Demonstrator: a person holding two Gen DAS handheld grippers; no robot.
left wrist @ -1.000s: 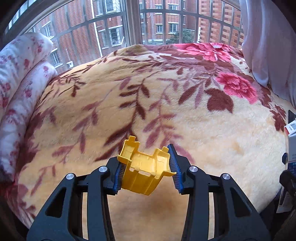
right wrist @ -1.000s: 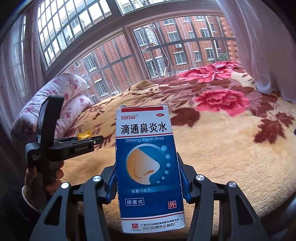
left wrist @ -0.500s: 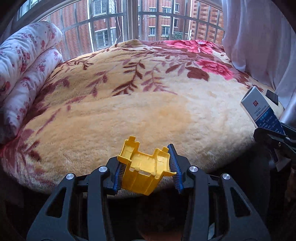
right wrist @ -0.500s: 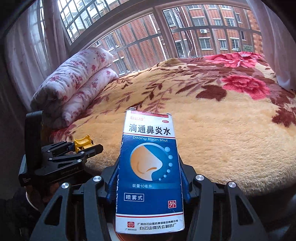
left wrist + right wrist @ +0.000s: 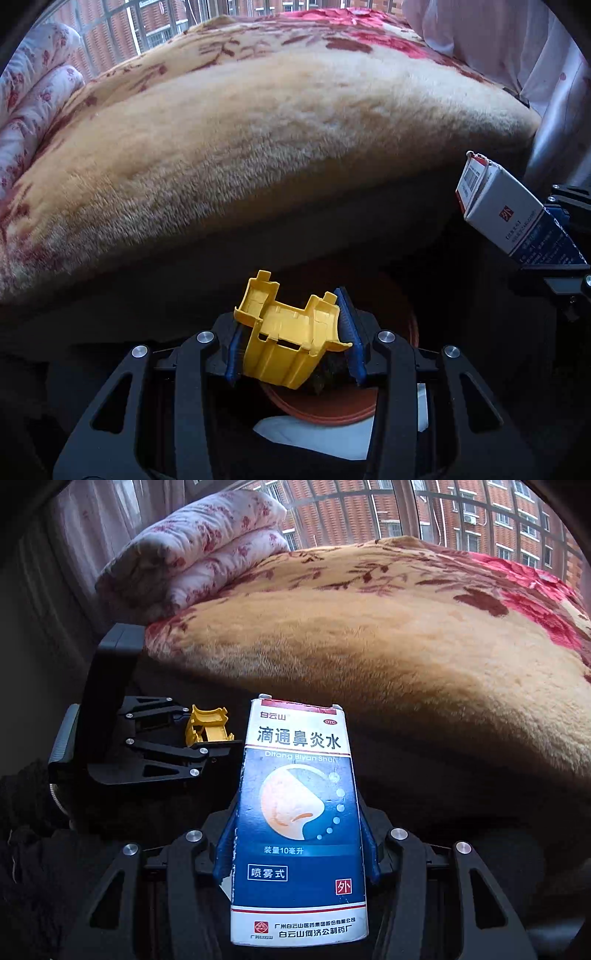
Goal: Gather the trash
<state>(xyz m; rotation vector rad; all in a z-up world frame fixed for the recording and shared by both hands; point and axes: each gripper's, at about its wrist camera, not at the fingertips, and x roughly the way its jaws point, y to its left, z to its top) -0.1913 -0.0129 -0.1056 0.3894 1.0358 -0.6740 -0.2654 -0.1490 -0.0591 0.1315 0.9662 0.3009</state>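
My left gripper [image 5: 291,343] is shut on a yellow plastic piece [image 5: 288,339], its blue pads pressing both sides. Below it in the left wrist view lies a round reddish-brown bin [image 5: 332,410] with dark scraps inside and something white [image 5: 314,435] under it. My right gripper [image 5: 299,834] is shut on a blue and white medicine box [image 5: 299,812] held upright. That box [image 5: 517,214] also shows at the right edge of the left wrist view. In the right wrist view, the left gripper [image 5: 199,738] with the yellow piece [image 5: 207,729] hangs to the left of the box.
A bed with a cream and red floral blanket [image 5: 258,129] fills the space ahead, its edge overhanging dark shadow. Folded floral bedding [image 5: 199,546] lies at the bed's left end. A white curtain [image 5: 498,40] hangs at the right. Windows stand behind.
Both grippers have come down and back from over the bed to below its edge. The reddish-brown bin has come into view under the left gripper. Both grips are unchanged.
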